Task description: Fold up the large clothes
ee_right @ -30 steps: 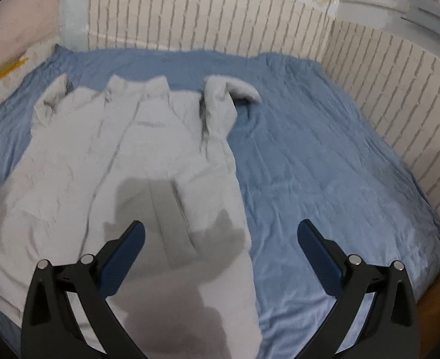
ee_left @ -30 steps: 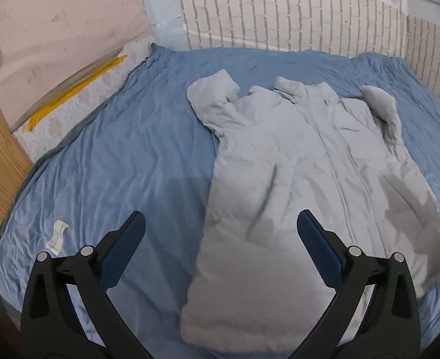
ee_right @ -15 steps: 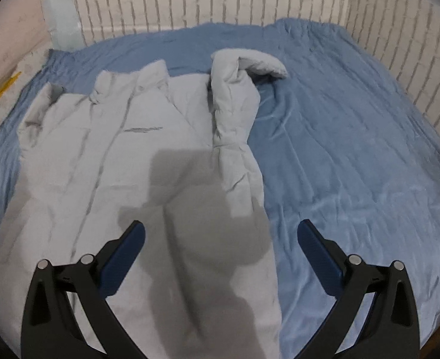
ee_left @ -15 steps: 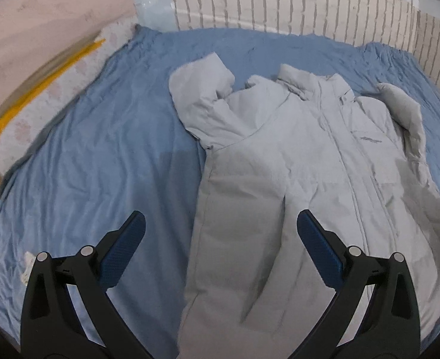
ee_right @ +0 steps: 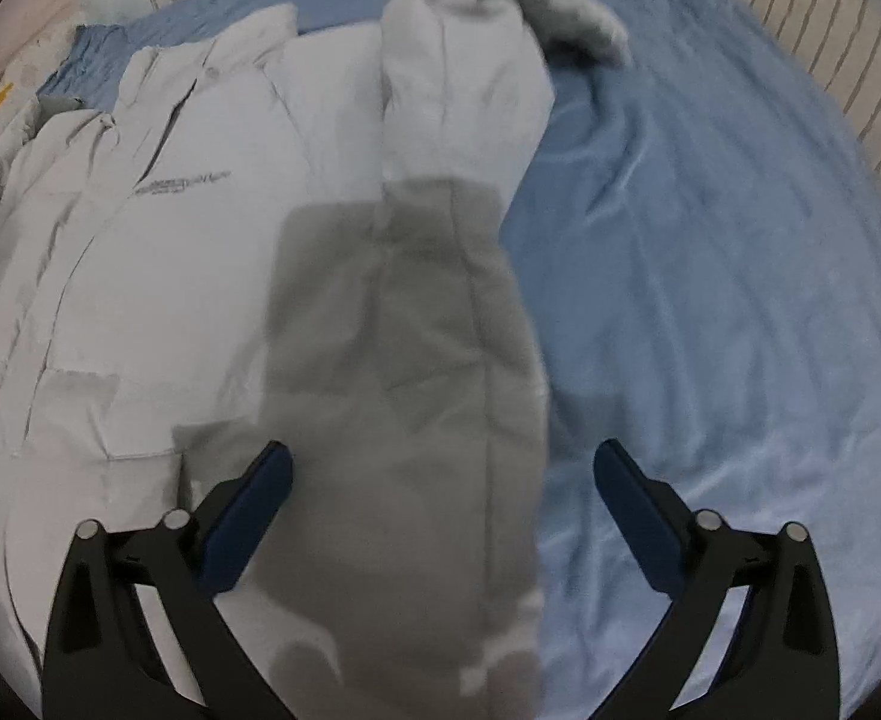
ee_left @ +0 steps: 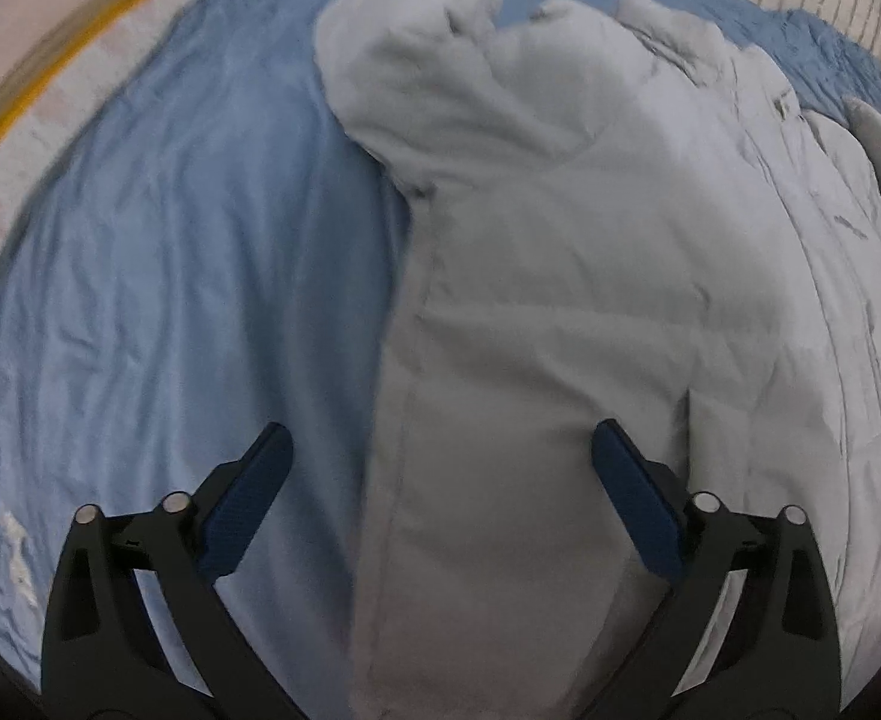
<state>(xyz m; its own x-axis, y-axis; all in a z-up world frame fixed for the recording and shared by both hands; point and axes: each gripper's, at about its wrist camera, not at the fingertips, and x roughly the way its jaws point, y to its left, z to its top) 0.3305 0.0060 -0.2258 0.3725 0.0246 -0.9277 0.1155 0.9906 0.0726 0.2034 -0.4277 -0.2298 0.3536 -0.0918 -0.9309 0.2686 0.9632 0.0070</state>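
Here we held the left gripper and right gripper released over the pale grey padded jacket lying front-up on the blue bed sheet (nothing folded yet); next, we judged, each should pinch a side edge.

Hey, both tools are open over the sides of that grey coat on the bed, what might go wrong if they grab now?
The left tool straddles the grey coat edge where it meets the blue sheet, so closing could pinch sheet along with fabric. The right tool sits above the side seam with the right sleeve folded up beyond it; a grab might catch only one puffy layer, leaving that sleeve to flop out during the fold.
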